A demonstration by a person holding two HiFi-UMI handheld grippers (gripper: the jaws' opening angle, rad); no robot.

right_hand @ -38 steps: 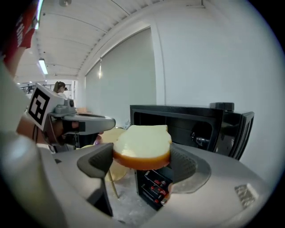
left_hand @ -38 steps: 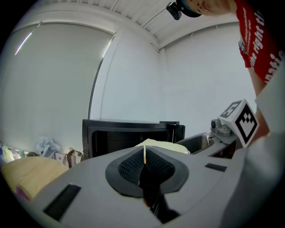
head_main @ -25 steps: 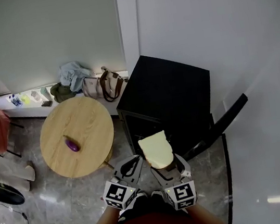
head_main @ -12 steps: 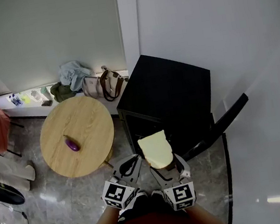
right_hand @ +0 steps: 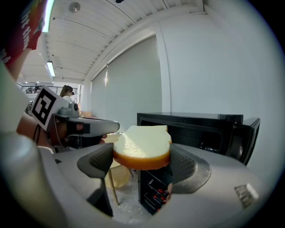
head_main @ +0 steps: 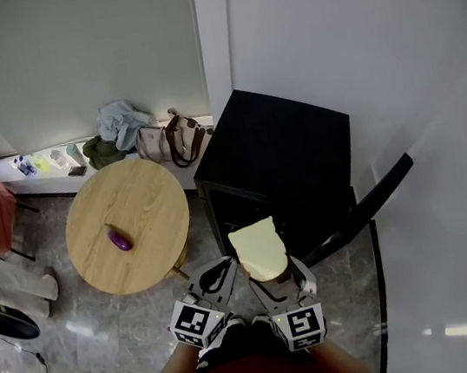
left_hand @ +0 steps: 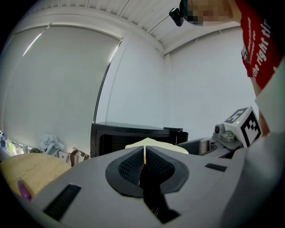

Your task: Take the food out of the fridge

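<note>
A pale slice of bread (head_main: 259, 250) with a brown crust is clamped flat between the jaws of my right gripper (head_main: 269, 274), held in front of the black mini fridge (head_main: 279, 169). In the right gripper view the bread (right_hand: 143, 146) fills the gap between both pads, with the fridge (right_hand: 196, 133) behind it, door open, red items on a low shelf. My left gripper (head_main: 215, 277) hangs just left of the right one, jaws shut with nothing between them; in its own view the left gripper (left_hand: 144, 156) shows pads pressed together and the bread (left_hand: 156, 145) just beyond.
The fridge door (head_main: 360, 209) swings open to the right. A round wooden table (head_main: 127, 224) stands left of the fridge with a purple eggplant (head_main: 120, 239) on it. Bags and clothes (head_main: 142, 138) lie by the wall. A person's hands hold both grippers.
</note>
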